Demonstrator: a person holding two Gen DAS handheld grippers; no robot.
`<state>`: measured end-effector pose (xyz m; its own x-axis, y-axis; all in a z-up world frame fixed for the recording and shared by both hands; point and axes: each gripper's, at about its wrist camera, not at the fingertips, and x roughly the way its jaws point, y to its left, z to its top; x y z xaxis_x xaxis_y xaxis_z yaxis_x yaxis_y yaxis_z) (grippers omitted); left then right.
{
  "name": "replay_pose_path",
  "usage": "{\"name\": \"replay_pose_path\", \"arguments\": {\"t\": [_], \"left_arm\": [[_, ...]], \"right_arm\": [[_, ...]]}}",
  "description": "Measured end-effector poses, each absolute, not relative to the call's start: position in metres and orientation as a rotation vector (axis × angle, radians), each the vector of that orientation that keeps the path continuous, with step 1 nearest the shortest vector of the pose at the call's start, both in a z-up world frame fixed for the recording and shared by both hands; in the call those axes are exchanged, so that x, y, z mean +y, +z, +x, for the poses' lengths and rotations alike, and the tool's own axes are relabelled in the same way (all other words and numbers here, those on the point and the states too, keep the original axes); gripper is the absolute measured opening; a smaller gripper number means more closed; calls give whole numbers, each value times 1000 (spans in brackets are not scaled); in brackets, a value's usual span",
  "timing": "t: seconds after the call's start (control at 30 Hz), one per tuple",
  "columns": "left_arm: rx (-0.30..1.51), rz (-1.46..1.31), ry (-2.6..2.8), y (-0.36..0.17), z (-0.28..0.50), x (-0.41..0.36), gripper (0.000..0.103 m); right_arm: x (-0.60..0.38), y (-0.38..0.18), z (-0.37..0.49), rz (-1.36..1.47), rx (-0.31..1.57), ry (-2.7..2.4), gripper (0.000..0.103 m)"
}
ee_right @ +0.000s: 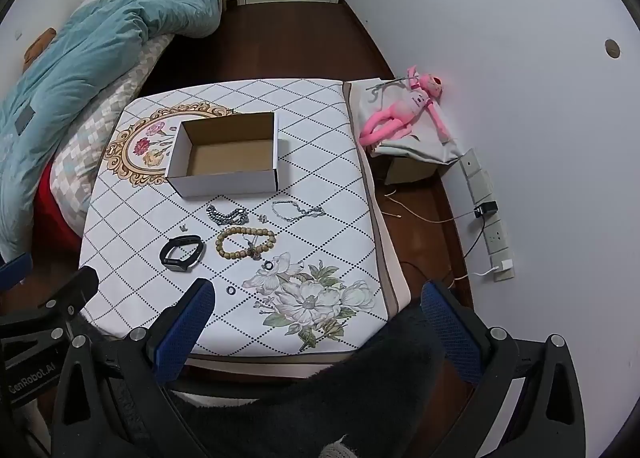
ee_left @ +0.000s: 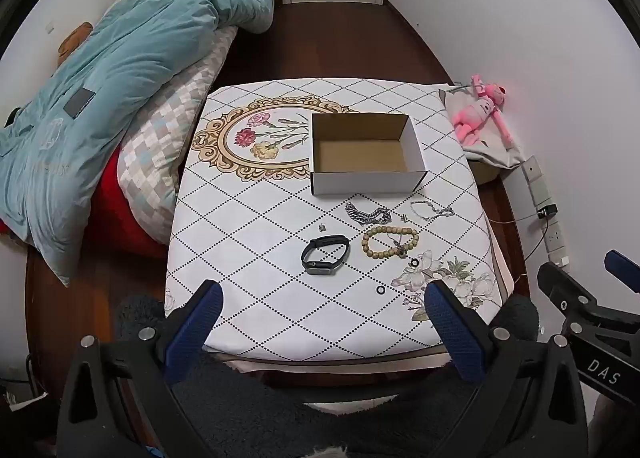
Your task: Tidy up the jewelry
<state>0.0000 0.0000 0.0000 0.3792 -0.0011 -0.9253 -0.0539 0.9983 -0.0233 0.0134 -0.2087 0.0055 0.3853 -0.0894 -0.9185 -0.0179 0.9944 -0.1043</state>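
Observation:
An open empty cardboard box (ee_left: 362, 154) (ee_right: 226, 156) stands on the table. In front of it lie a black smart band (ee_left: 325, 255) (ee_right: 182, 252), a beaded bracelet (ee_left: 390, 242) (ee_right: 245, 243), a thick silver chain (ee_left: 367, 213) (ee_right: 226, 215), a thin silver bracelet (ee_left: 431, 211) (ee_right: 297, 211), two small black rings (ee_left: 380, 290) (ee_right: 231, 290) (ee_left: 414, 262) (ee_right: 268, 265) and small charms (ee_left: 322, 227). My left gripper (ee_left: 322, 322) is open and empty above the table's near edge. My right gripper (ee_right: 316, 322) is open and empty, to its right.
The table (ee_left: 248, 258) has a white diamond-pattern cloth. A bed with a teal duvet (ee_left: 120, 70) lies left. A pink plush toy (ee_left: 482, 110) (ee_right: 404, 114) sits on a box by the right wall, with sockets and cables (ee_right: 486, 210) beyond.

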Motion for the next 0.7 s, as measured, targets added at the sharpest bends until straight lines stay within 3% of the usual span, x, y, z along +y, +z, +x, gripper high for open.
{"name": "replay_pose_path", "arguments": {"t": [0.7], "left_arm": [[1166,-56,26,10,1,-2,103]], "right_arm": [[-213,13,12,-102,1166,-46,103]]}}
